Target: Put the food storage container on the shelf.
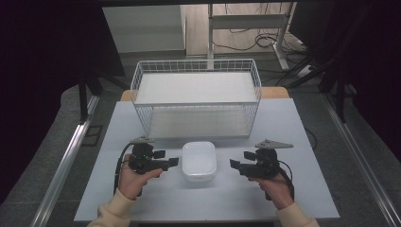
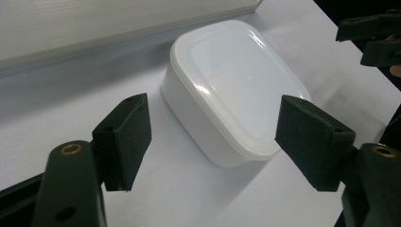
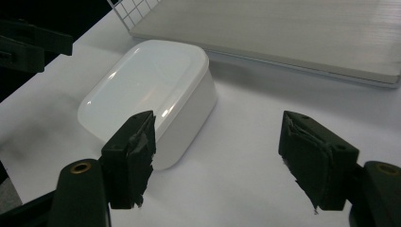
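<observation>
Box [image 1: 199, 161], white w/ lid on, is set near the middle of the table [image 1: 293, 123], a bit toward the front edge, just in front of the wire basket [image 1: 196, 66] at the back edge. Nothing is gripped yet. Left gripper [image 1: 171, 157] is held just beside the box's left side, jaws wide, nothing btwn them; same is seen in the left gripper view [image 2: 213, 137]. Right gripper [image 1: 239, 162] is held near the box's right side, apart from it, jaws fairly wide, no contact. Work is judged barely begun: approach done, but grasp, lift and prob. transfer to the basket are all left.
</observation>
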`<state>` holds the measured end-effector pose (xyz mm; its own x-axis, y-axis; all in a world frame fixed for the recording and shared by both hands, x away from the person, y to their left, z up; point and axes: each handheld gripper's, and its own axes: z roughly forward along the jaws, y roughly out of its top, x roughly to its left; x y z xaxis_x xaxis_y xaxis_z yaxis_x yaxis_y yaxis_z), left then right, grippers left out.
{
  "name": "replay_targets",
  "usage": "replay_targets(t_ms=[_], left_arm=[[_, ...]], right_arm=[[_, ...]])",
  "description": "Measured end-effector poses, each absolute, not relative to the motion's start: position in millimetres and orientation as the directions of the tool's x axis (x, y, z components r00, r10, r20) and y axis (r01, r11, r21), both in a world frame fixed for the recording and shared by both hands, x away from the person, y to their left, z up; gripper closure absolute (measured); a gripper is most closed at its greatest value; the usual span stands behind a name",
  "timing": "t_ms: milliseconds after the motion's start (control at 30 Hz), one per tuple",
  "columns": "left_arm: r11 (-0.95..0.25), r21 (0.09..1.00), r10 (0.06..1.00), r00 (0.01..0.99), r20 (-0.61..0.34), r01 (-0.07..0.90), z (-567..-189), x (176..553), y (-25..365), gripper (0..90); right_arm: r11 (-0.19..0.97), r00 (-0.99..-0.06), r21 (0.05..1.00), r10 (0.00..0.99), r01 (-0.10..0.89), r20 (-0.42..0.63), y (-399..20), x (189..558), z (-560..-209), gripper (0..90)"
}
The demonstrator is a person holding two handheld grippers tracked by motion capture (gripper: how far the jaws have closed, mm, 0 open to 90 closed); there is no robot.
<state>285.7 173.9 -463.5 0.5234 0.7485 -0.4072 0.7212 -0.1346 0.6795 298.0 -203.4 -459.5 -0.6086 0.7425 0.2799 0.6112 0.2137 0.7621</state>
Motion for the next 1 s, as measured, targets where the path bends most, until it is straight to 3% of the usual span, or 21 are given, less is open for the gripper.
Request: replay_targets(t_ms=[1000], left_arm=[[-0.089,0.604,0.721,0.469,-0.509,0.792,-481,316,160,26.6]], right_arm=[[0.21,-0.62,0.722,0.696,0.659,0.363,-154,332,-469,34.0]])
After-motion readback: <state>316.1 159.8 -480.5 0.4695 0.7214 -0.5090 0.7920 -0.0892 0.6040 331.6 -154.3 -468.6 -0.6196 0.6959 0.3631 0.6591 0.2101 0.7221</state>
